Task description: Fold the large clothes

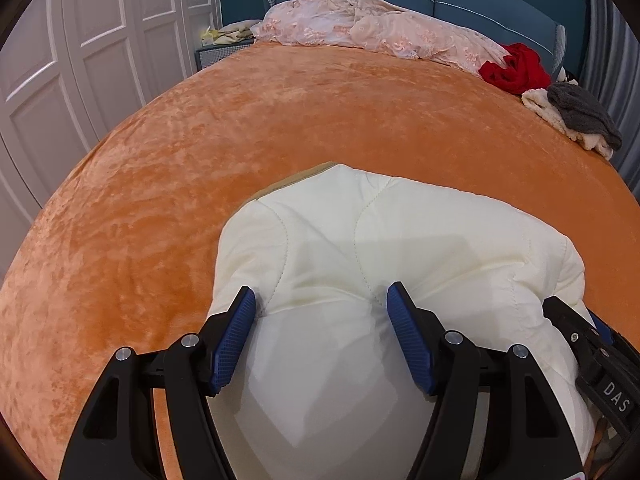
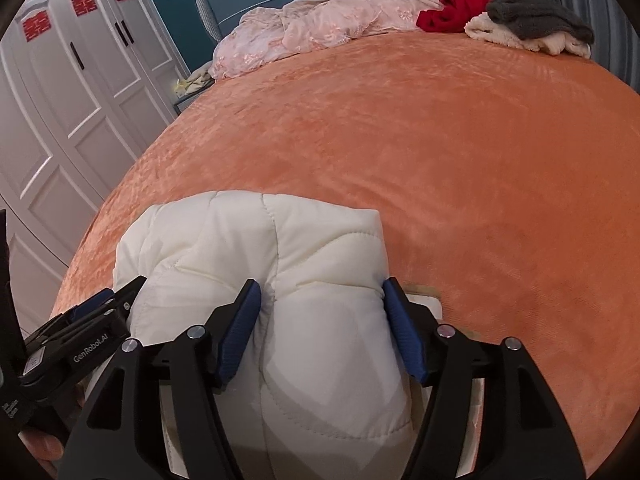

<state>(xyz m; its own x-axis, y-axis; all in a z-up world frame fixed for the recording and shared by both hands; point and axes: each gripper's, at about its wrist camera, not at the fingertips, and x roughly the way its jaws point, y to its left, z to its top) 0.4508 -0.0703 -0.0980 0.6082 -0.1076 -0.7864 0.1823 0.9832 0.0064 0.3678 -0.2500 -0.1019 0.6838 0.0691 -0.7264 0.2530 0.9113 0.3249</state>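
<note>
Slippage worries us: both our left gripper point(image 1: 320, 296) and right gripper point(image 2: 320, 290) pinch thick bulges of the cream quilted coat point(image 1: 400, 232) between wide-set jaws, and puffy filling could squirt free. It lies just ahead of the jaws on the orange bedspread point(image 1: 280, 120), long axis running crosswise.

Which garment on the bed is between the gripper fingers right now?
The cream quilted jacket, bunched at the near edge. The pink floral cloth, red garment and grey knit all lie far off by the headboard.
</note>
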